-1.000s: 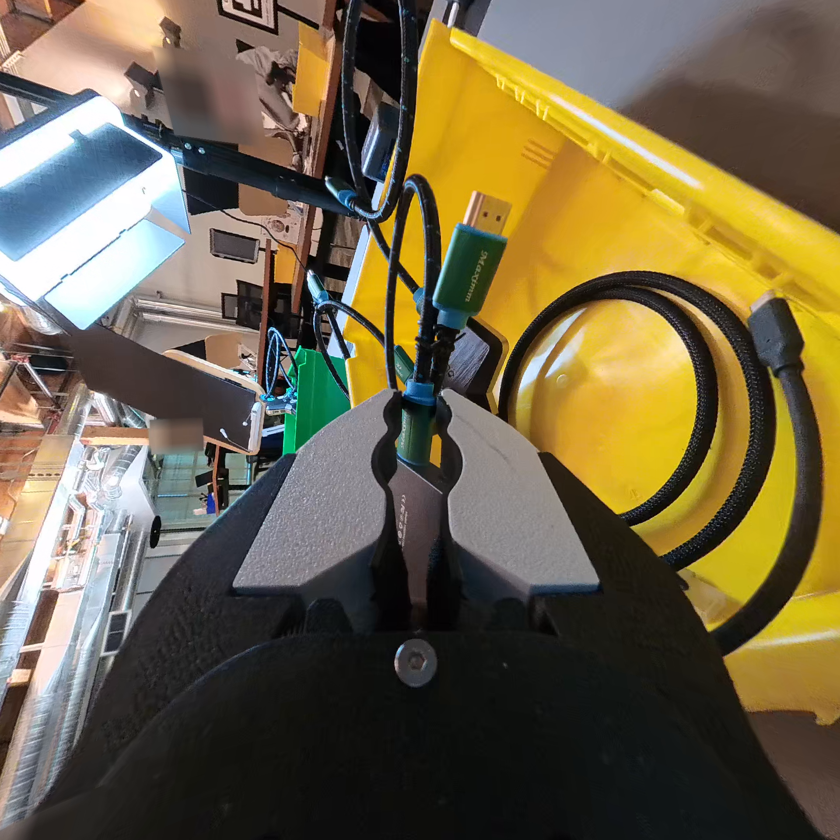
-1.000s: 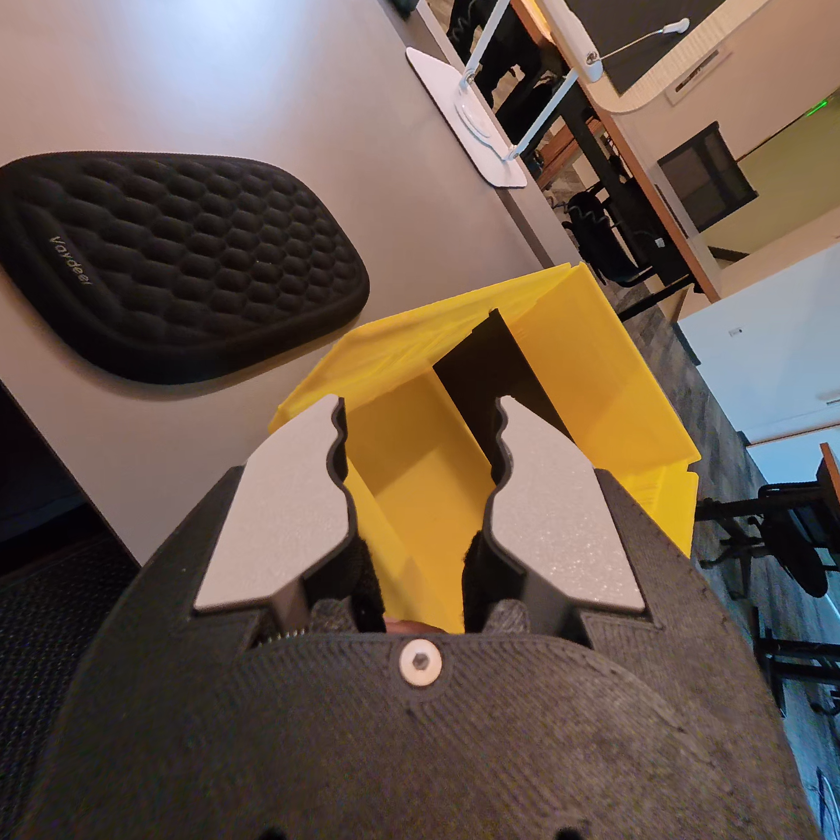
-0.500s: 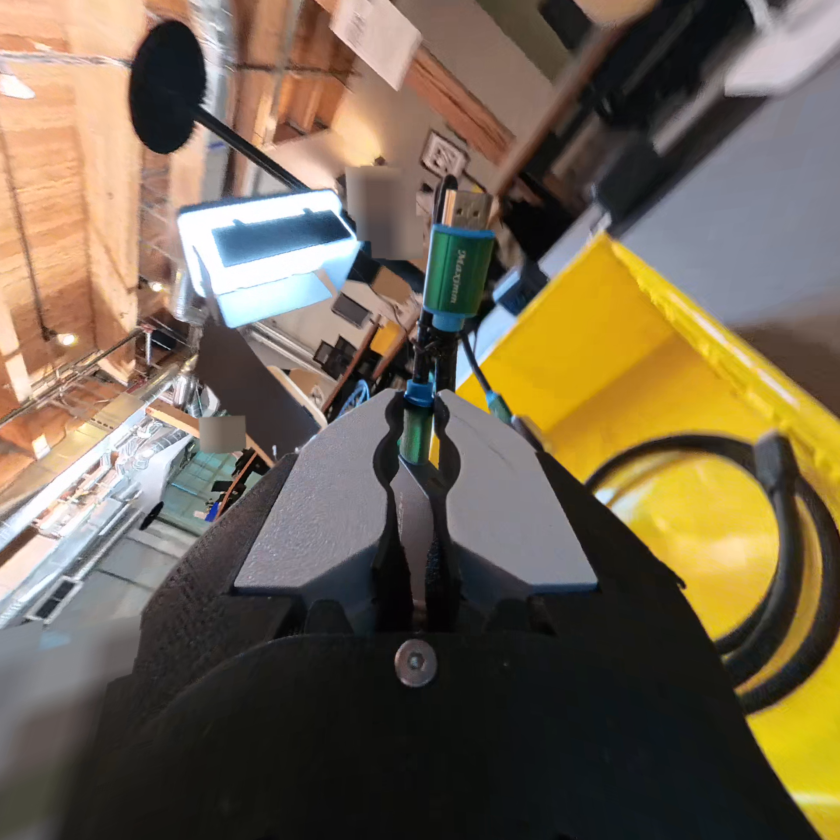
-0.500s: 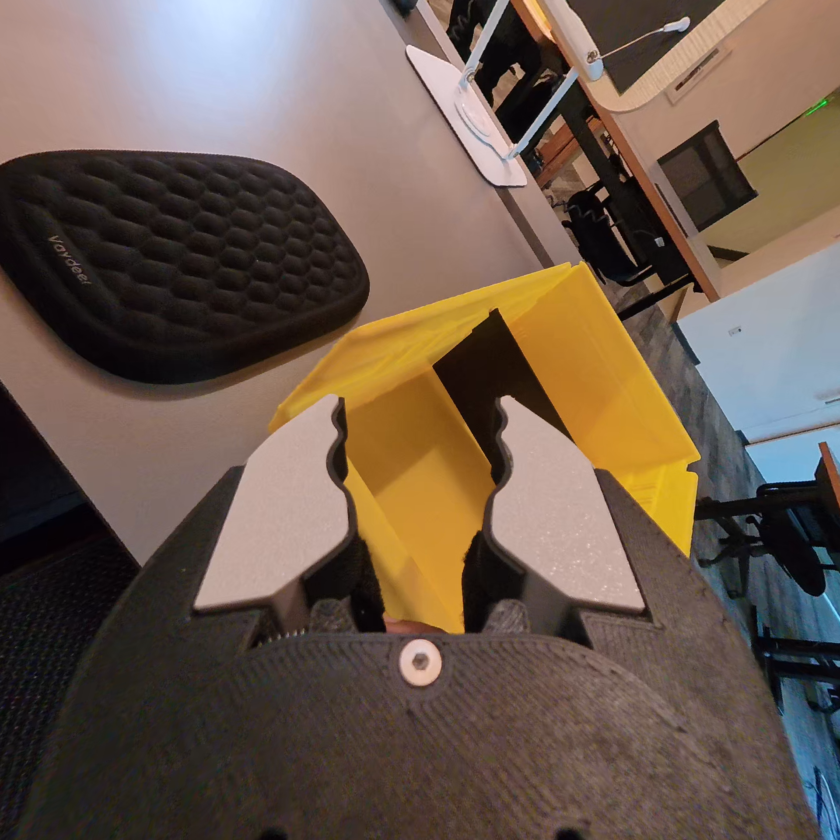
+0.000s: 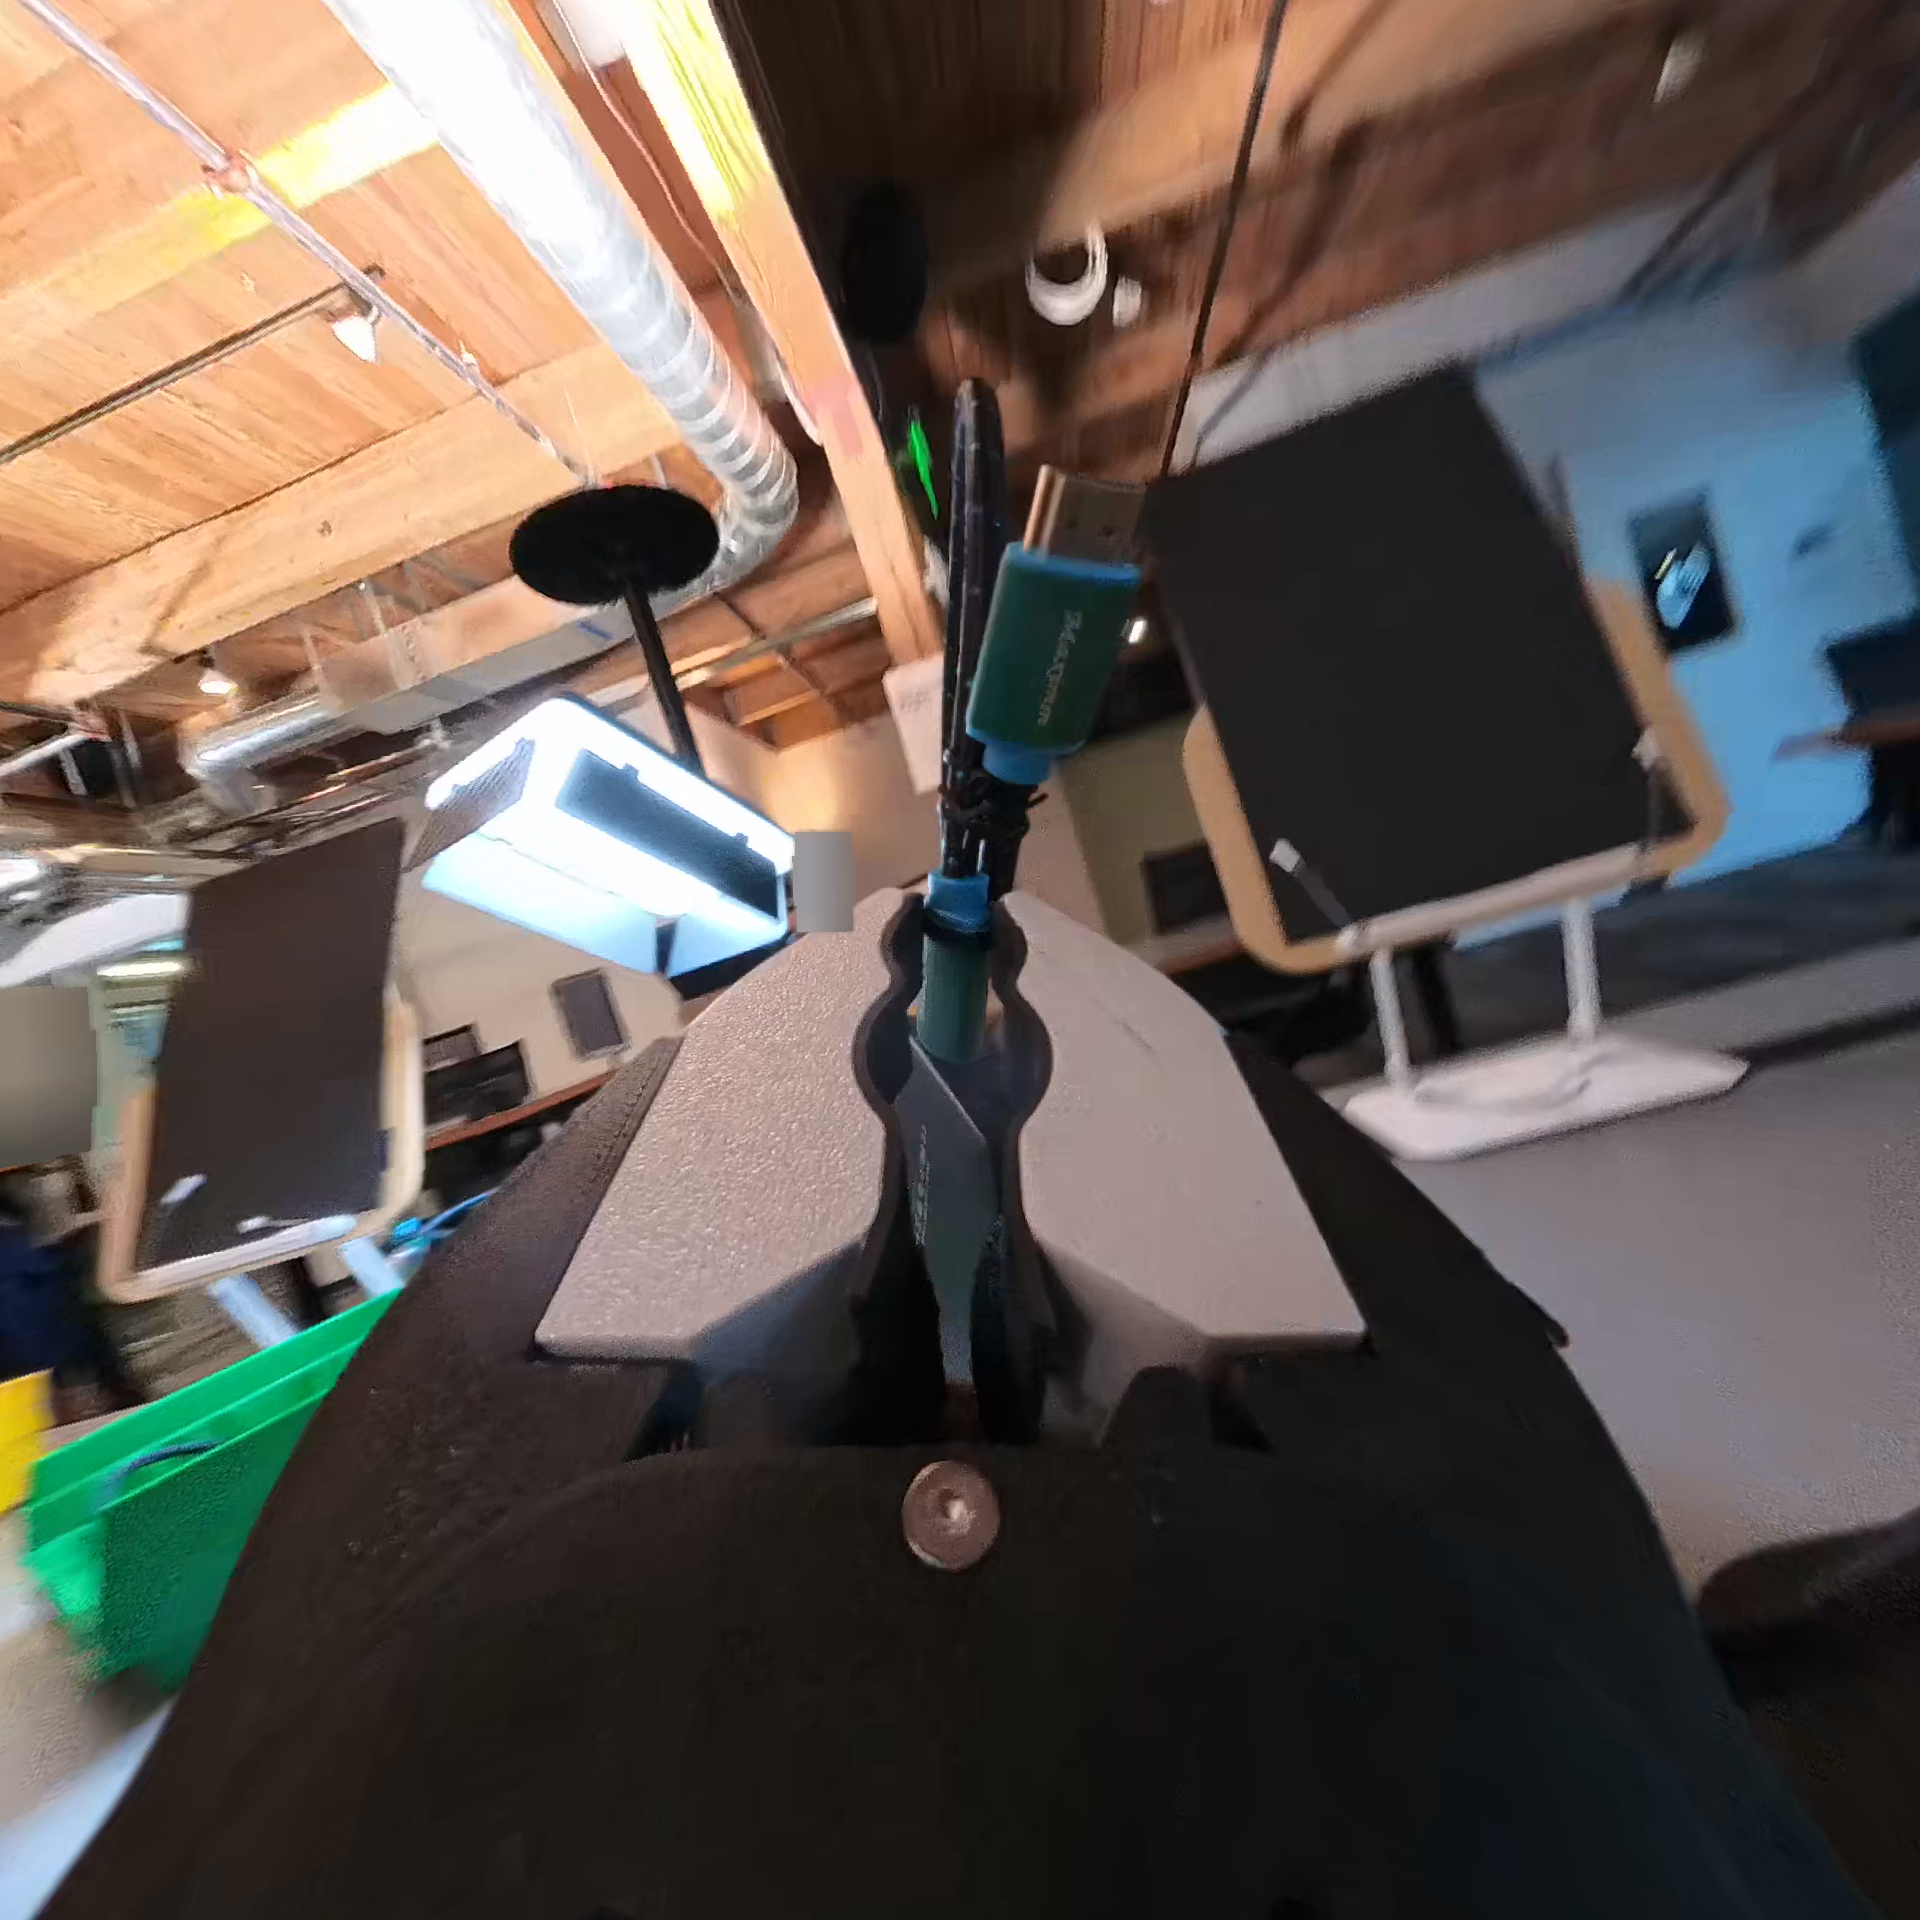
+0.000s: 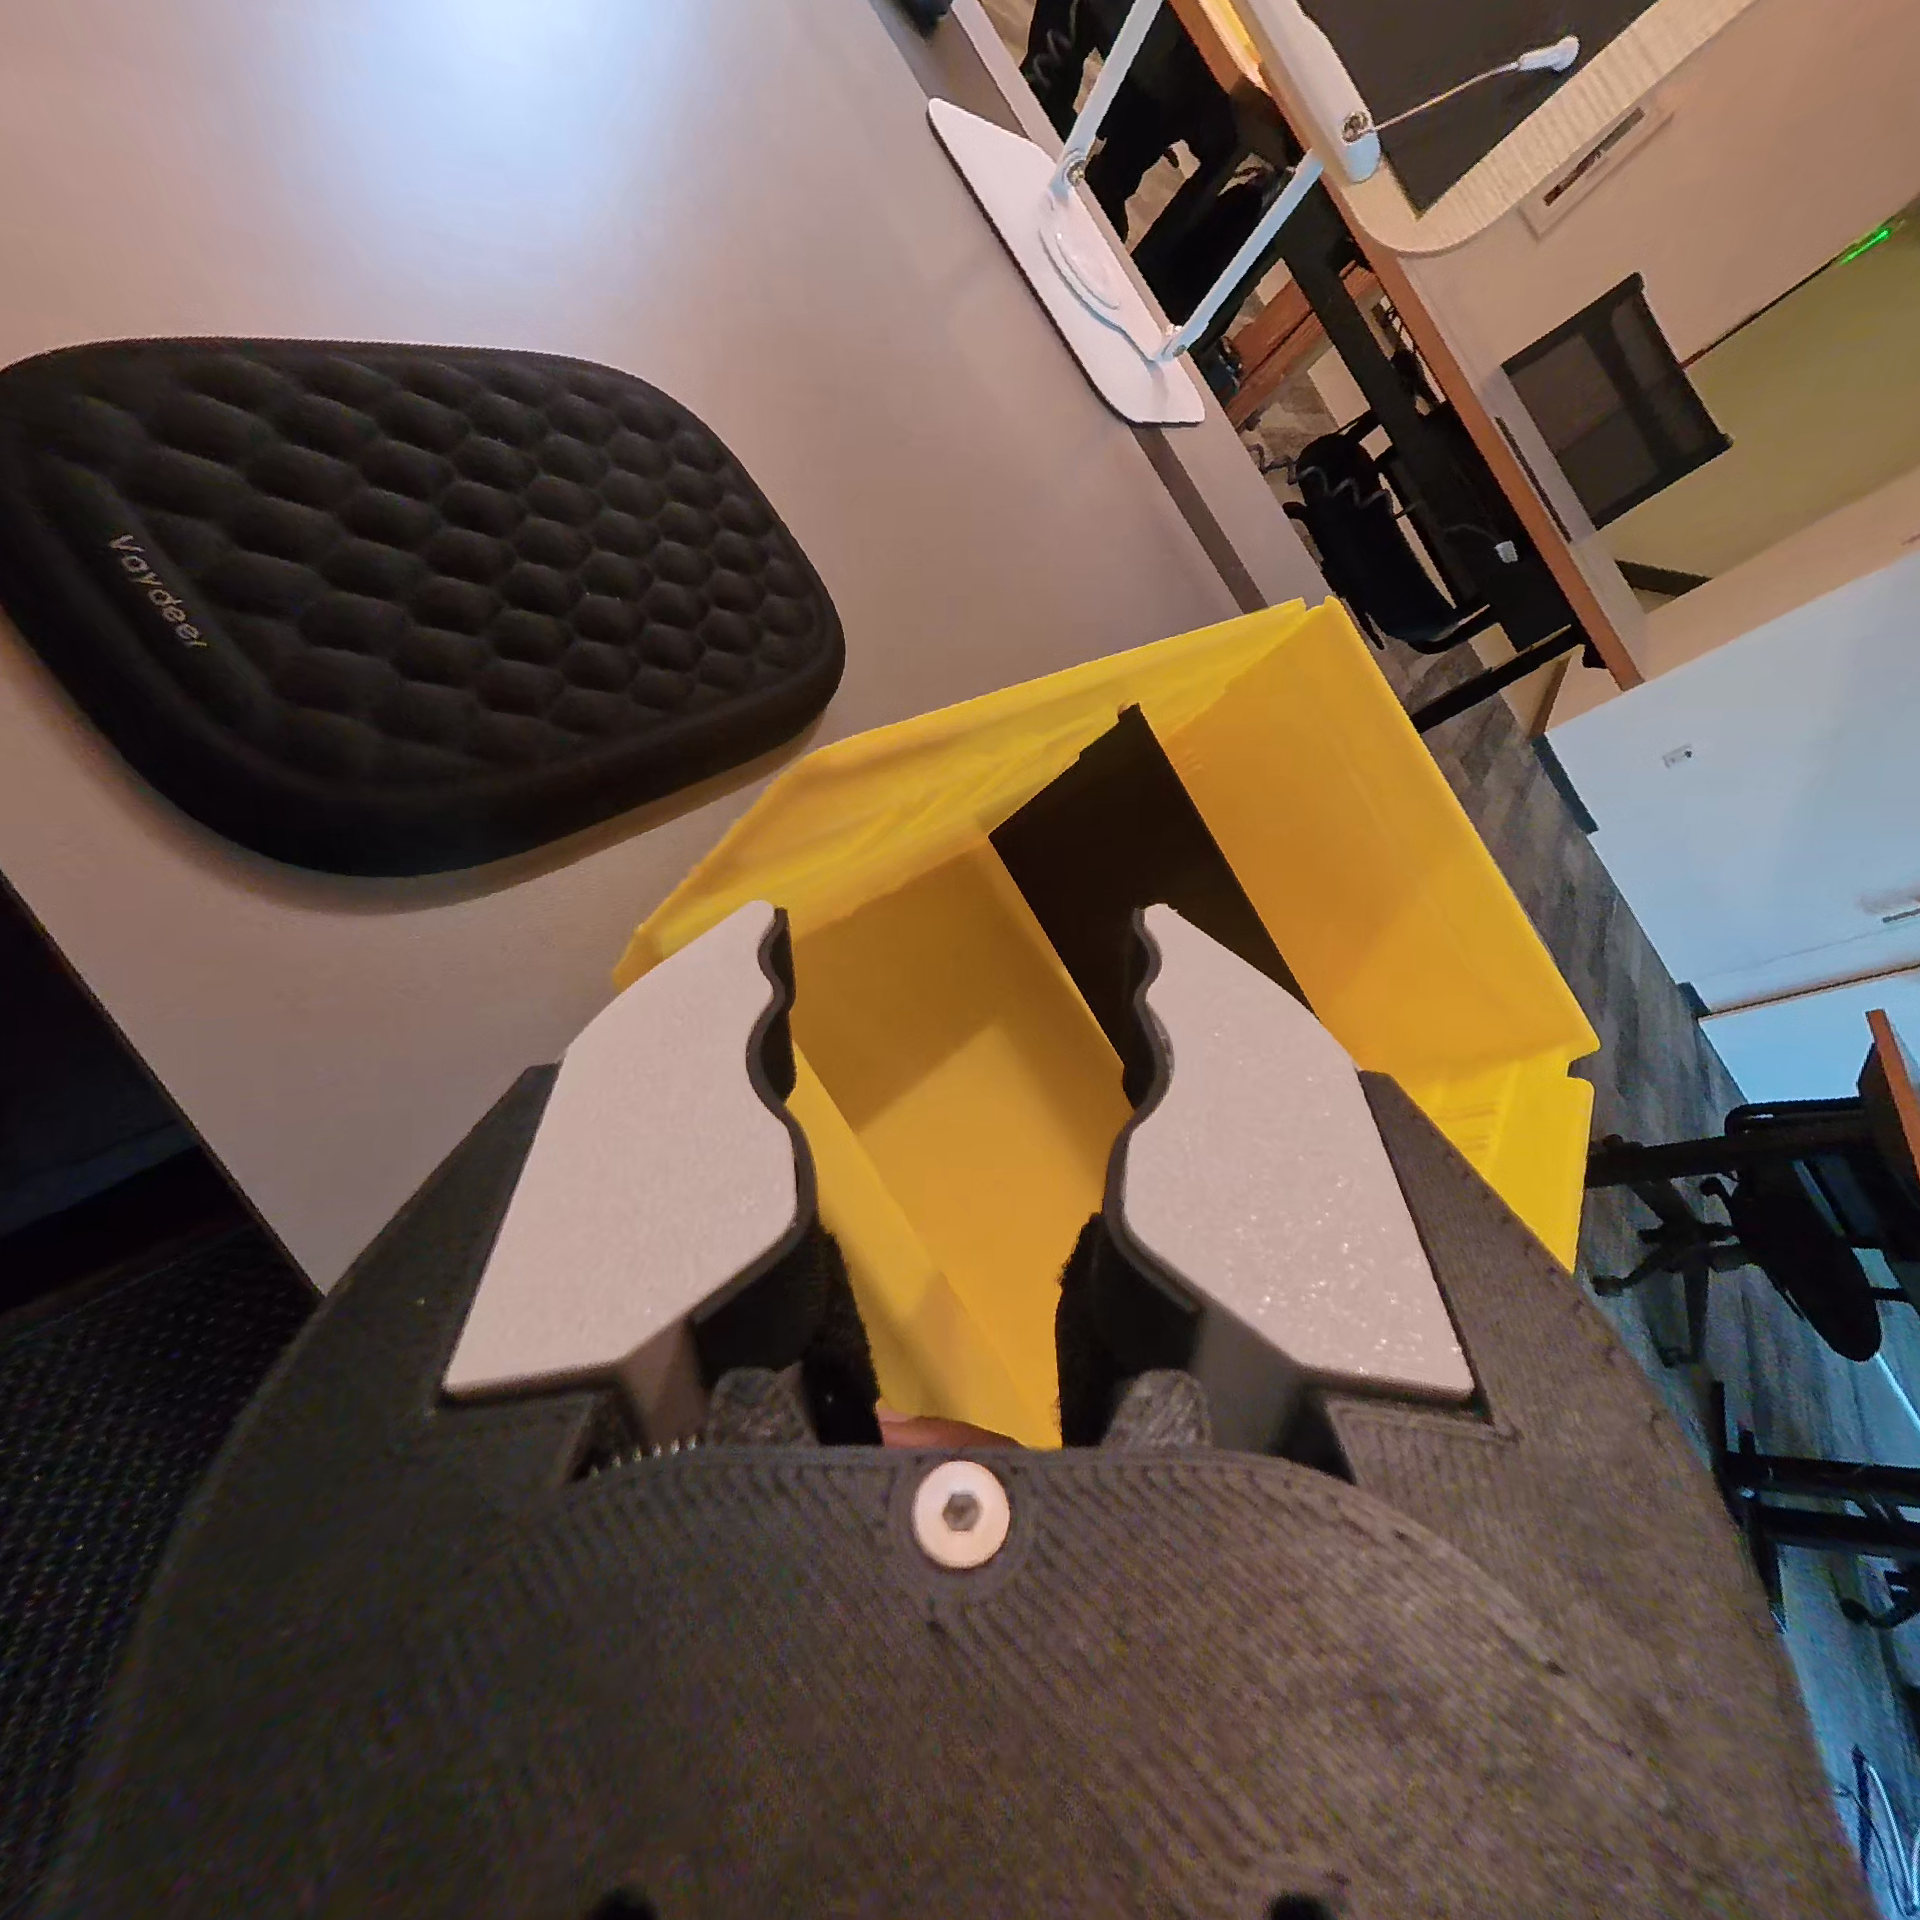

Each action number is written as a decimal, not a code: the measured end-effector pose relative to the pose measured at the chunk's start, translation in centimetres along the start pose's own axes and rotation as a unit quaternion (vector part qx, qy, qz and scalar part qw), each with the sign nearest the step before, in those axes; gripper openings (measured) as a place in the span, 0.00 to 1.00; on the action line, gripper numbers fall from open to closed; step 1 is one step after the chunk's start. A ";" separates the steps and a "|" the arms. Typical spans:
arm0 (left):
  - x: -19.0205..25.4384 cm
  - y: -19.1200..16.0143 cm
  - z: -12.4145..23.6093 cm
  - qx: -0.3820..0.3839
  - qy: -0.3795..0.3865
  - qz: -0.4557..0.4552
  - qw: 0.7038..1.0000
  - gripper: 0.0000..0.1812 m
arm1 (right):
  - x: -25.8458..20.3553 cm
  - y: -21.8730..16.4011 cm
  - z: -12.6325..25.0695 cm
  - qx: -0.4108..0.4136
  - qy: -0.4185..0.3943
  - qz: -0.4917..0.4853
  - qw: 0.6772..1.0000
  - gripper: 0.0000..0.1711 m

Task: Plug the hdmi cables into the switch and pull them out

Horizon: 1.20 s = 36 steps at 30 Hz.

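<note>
Left wrist view: the left gripper [image 5: 951, 971] is clenched on a bundled green HDMI cable [image 5: 948, 1003], gripping one green connector body low between the jaws.
Free plug: a second green connector [image 5: 1044, 649] with a gold tip stands above the fingertips, tilted slightly right, beside a black loop of the cable.
Background there: ceiling beams, a lit lamp panel [image 5: 613, 831] and a green bin [image 5: 156, 1475]; the view is motion-blurred.
Right wrist view: the right gripper [image 6: 961, 961] is released and holds nothing, its jaws apart over a yellow bin [image 6: 1403, 914] with a black divider [image 6: 1122, 831].
Table: a black padded cushion [image 6: 416, 603] lies well apart to the left of that bin.
Switch: not visible in either view.
Step in hand, as judged: carrying the cable toward the switch.
Doing it well: keep the clamp firm, since the bundle could swing; the empty gripper likely needs to take the free plug squarely by its body so the gold tip meets a port straight.
</note>
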State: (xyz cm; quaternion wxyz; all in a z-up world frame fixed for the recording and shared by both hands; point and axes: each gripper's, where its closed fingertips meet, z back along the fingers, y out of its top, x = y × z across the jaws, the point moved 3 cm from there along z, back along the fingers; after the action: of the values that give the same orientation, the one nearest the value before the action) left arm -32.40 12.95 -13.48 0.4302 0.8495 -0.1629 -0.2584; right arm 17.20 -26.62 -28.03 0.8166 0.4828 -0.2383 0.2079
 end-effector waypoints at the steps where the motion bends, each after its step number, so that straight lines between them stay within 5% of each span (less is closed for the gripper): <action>1: -0.1 0.8 0.2 0.024 -0.007 0.030 0.999 0.06 | 0.0 0.1 0.0 0.001 0.001 0.001 1.000 0.36; 8: 3.0 6.2 1.5 0.150 -0.097 0.208 0.962 0.06 | -0.3 1.6 -0.5 0.026 0.002 0.012 1.000 0.35; 13: 8.7 7.1 0.4 0.170 -0.164 0.274 0.932 0.06 | -0.4 4.0 -0.8 0.049 -0.012 0.038 0.998 0.35; 17: 14.0 5.9 -0.8 0.135 -0.160 0.194 0.958 0.06 | 0.6 7.6 0.4 0.102 -0.074 0.054 0.991 0.35; 20: 18.0 5.4 -1.1 0.110 -0.146 0.071 0.981 0.06 | 0.1 12.8 1.2 0.220 -0.100 0.055 0.969 0.33; 26: 25.2 5.7 -0.5 0.114 -0.136 -0.182 0.967 0.06 | -6.3 23.5 0.3 0.485 0.051 -0.051 0.872 0.29; 29: 28.1 6.1 0.3 0.128 -0.182 -0.157 0.962 0.06 | -8.5 25.3 -2.2 0.512 0.121 -0.139 0.839 0.30; 36: 32.7 6.5 2.0 0.132 -0.266 -0.126 0.947 0.06 | -10.3 25.4 -5.0 0.507 0.141 -0.170 0.833 0.27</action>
State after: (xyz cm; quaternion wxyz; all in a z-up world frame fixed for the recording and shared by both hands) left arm -7.29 -8.46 -18.92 0.2191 0.8128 -0.1956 -0.5031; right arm -4.58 -11.99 -18.69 0.5043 0.8276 0.1043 0.2234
